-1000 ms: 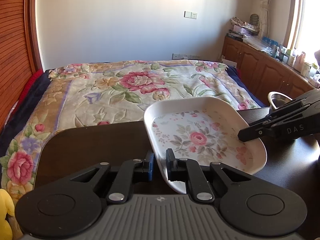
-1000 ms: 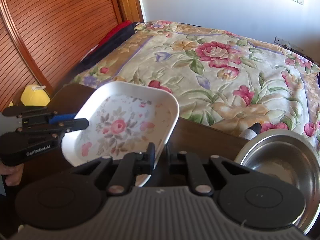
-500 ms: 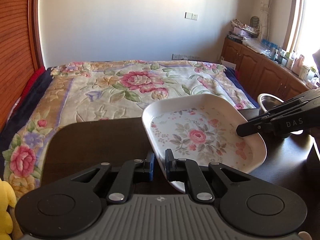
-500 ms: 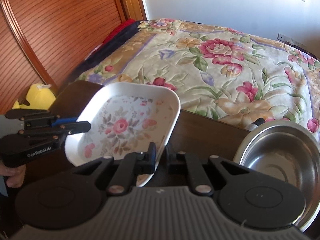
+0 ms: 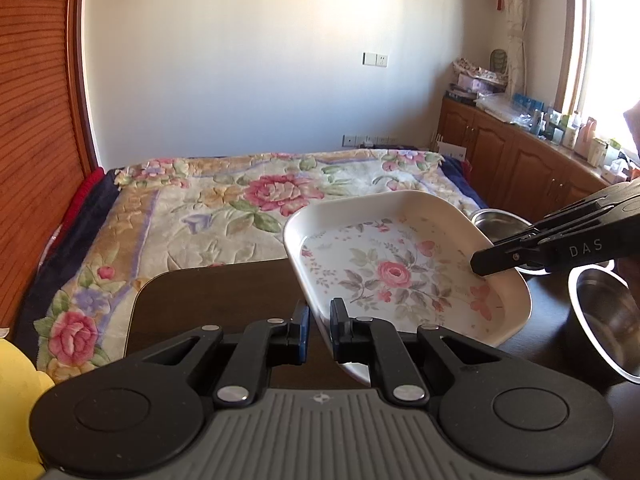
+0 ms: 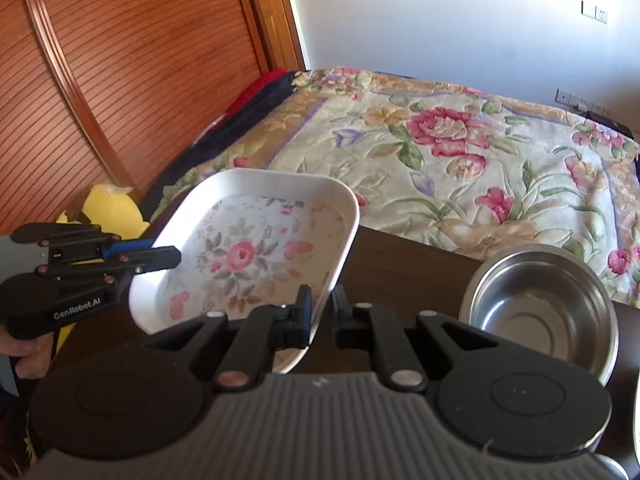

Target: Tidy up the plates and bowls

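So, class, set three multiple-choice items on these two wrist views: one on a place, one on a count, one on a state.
1. The floral plate is: A flat on the bed; B held above the dark table; C inside a bowl.
2. Steel bowls in the left wrist view: A none; B two; C five.
3. The left gripper is: A wide open; B out of view; C shut on the plate's rim.

B: the plate hangs tilted between both grippers.
B: far bowl, near bowl.
C: its fingers pinch the rim; the right gripper does too.

Dark wooden table [image 6: 404, 260]; steel bowl [image 6: 536, 312] resting on it.
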